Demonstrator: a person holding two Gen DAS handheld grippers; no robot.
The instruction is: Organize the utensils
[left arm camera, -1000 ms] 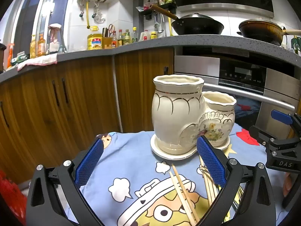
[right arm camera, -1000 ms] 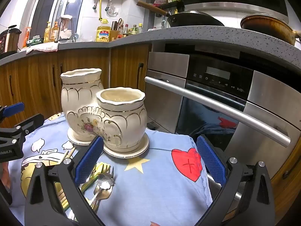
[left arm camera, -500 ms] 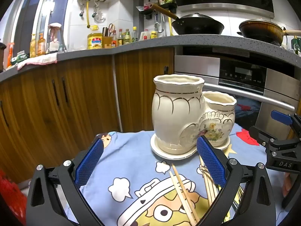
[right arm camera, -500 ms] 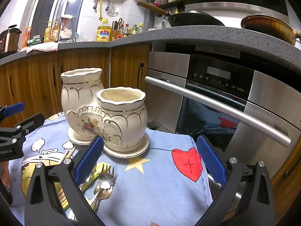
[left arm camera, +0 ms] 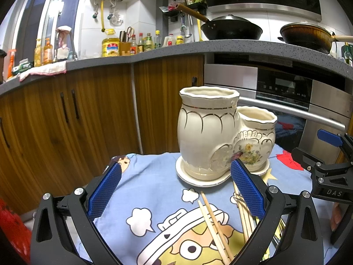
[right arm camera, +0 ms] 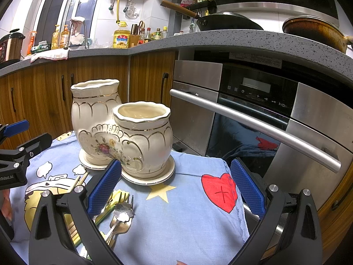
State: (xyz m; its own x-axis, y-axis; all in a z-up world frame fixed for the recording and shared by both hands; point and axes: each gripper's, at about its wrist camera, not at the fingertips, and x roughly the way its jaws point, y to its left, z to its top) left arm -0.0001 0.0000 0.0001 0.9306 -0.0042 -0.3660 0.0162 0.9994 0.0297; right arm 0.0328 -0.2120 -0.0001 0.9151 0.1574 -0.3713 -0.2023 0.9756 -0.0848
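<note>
Two tools hover low over the cloth-covered counter (right arm camera: pixel 187 216), both released with jaws spread wide and nothing between them: the left tool (left arm camera: pixel 176 190) sits on the near side of the ceramic holder (left arm camera: pixel 207 132), and the right tool (right arm camera: pixel 176 190) sits to that holder's near right. Nearest of all, just in front of the holder, lie the loose utensils: wooden chopsticks (left arm camera: pixel 215 223) slanting toward the holder's saucer, and a small heap of forks and spoons (right arm camera: pixel 120 216) beside them, partly hidden under the right tool's left finger. The holder itself stands upright on its joined saucers, a tall jar fused to a shorter jar (right arm camera: pixel 143 141), both apparently empty, so the sorting looks not yet begun. Beyond the holder are wooden cabinet doors (left arm camera: pixel 88 119) and, to the holder's right, an oven front with a long steel handle (right arm camera: pixel 253 128); farther up, a wok (left arm camera: pixel 231 29) rests on the kitchen worktop. The risks, as I judge them: the chopsticks are thin and lie flat on soft cloth, so a closing tool could pinch fabric with them or roll one away; the metal pieces overlap, so lifting one may drag its neighbours; and a long utensil swung in carelessly could knock the holder's rim and tip it on its saucer.
</note>
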